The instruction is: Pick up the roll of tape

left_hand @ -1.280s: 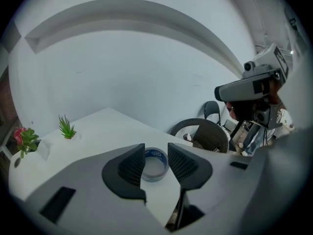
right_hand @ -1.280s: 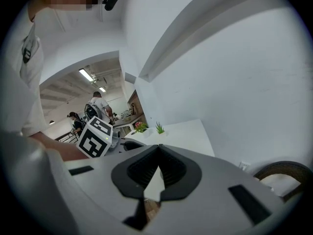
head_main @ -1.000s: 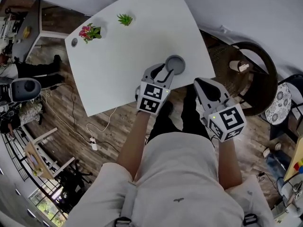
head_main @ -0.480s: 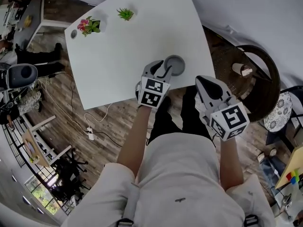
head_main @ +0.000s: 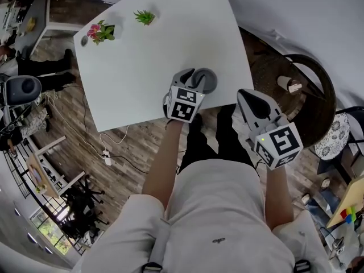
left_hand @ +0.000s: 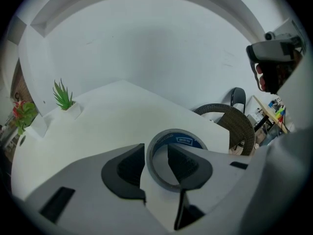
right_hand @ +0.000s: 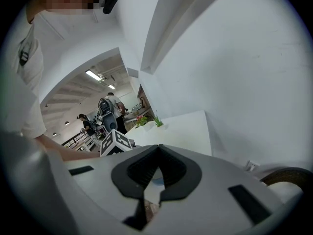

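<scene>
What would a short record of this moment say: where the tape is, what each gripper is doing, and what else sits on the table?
Tape: grey roll of tape lying flat on the white table, near the edge closest to the person.
Left gripper: jaws apart, one outside the roll's wall, one inside its hole; not closed on it.
Right gripper: jaws together, nothing between them, held off the table.
Other things: green plant and pink flowers at the table's far edge.
Progress: roll not yet lifted.
</scene>
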{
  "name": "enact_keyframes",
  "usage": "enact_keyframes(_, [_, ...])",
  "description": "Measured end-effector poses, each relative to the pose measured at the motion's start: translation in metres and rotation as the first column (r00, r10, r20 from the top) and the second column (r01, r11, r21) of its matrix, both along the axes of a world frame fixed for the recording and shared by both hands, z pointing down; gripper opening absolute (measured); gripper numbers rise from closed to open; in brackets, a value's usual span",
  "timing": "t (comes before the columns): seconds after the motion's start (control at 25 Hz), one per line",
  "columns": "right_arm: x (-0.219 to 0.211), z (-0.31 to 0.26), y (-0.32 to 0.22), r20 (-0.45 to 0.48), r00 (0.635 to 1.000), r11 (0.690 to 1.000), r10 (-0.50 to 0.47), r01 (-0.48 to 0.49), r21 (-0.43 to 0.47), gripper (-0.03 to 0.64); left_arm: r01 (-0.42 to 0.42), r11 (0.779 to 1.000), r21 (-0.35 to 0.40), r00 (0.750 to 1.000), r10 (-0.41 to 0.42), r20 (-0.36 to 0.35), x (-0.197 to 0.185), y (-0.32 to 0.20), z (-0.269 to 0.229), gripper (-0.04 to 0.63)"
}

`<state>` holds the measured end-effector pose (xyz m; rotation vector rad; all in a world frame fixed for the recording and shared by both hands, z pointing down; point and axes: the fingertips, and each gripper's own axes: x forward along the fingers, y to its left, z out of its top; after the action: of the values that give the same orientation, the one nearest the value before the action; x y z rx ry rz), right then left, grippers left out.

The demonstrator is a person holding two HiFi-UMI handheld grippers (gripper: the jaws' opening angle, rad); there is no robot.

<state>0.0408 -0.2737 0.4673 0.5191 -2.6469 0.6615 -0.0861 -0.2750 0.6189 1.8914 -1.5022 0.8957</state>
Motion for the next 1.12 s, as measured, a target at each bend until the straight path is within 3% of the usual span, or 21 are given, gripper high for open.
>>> enact_keyframes(0.52, [0.006,0.011,-0.013,-0.007,1.0,0.999,-0.025,0.024,-0.032,0.006,0.015,0.999,-0.052,1.0,-0.014,0.014,0.002,-0.012,0.02,0.15])
enact_keyframes(1.12, [0.0,0.011,-0.016,-0.003,0.998,0.997,-0.062,0.062,-0.037,0.006,0.041,0.996,-0.075,0.999,-0.04,0.022,-0.003,-0.011,0.022,0.077])
